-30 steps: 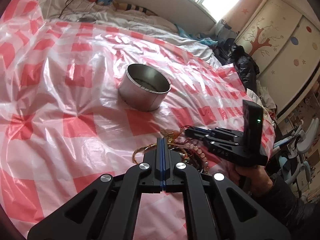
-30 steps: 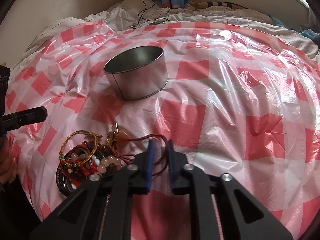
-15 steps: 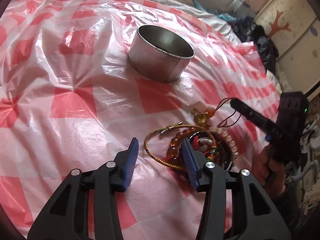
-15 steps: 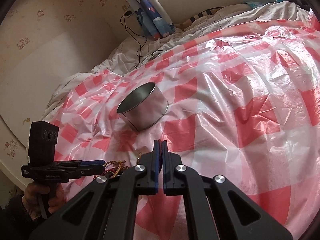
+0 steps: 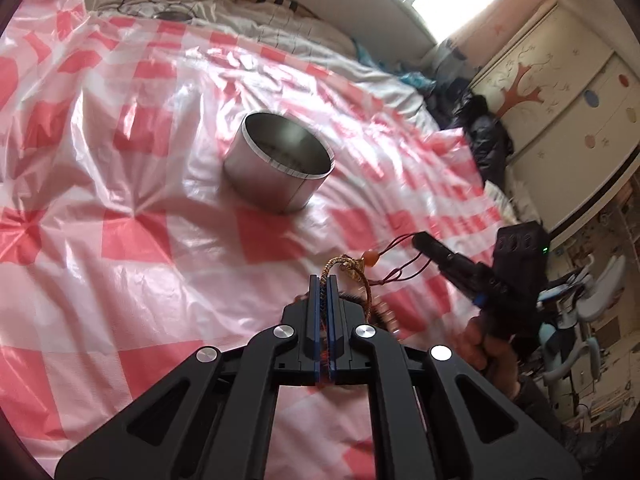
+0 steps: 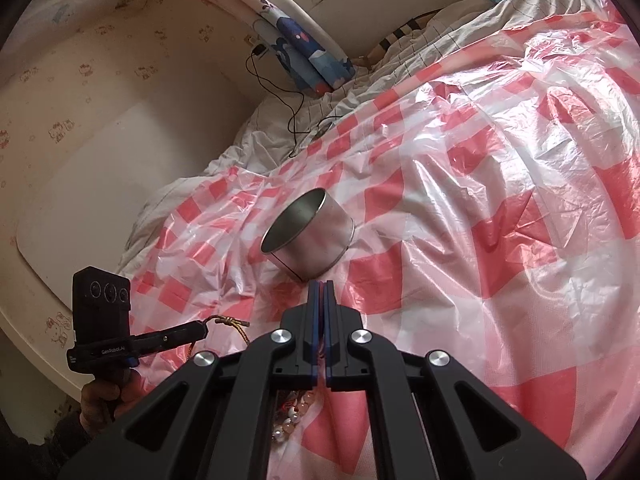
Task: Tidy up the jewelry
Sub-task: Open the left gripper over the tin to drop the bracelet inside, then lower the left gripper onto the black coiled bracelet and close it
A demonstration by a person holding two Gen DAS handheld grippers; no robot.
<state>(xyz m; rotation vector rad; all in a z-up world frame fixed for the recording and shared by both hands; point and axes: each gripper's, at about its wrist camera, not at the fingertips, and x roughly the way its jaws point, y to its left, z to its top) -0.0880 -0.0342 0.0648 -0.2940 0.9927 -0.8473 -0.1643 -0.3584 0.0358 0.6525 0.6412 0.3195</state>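
The left tool (image 5: 323, 280) is sitting with its blue-padded fingers pressed together on a braided gold cord bracelet (image 5: 352, 276), which is looping up past the fingertips and off to the right of them. From the left wrist view, the right tool (image 5: 418, 239) is showing at the right side, its dark fingers clamped on a thin dark red cord (image 5: 394, 245) that is carrying an orange bead (image 5: 370, 257) and trailing toward the gold loop. The right wrist view is not showing that cord clearly: there the right tool (image 6: 323, 285) is appearing with its pads together and only a sliver of red between them lower down, while a few pale pink and white beads (image 6: 294, 420) are peeking out beneath its frame, a detail missing from the other camera. That same view is catching the left tool (image 6: 200, 326) from the side, with the knotted end of the gold cord bracelet (image 6: 232, 323) sticking out beyond its tip. A round, open, silver metal tin (image 5: 280, 168) is standing upright on the red-and-white checked plastic sheet (image 5: 120, 240) covering the bed, well ahead of both tools; the left view is looking into its dark inside, the right view (image 6: 310, 236) mostly at its shiny wall. Only the left view is taking in the cream wardrobe with a tree decal (image 5: 560, 96); only the right is showing the blue whale-print curtain (image 6: 308, 52) and the black charging cable (image 6: 296, 112).
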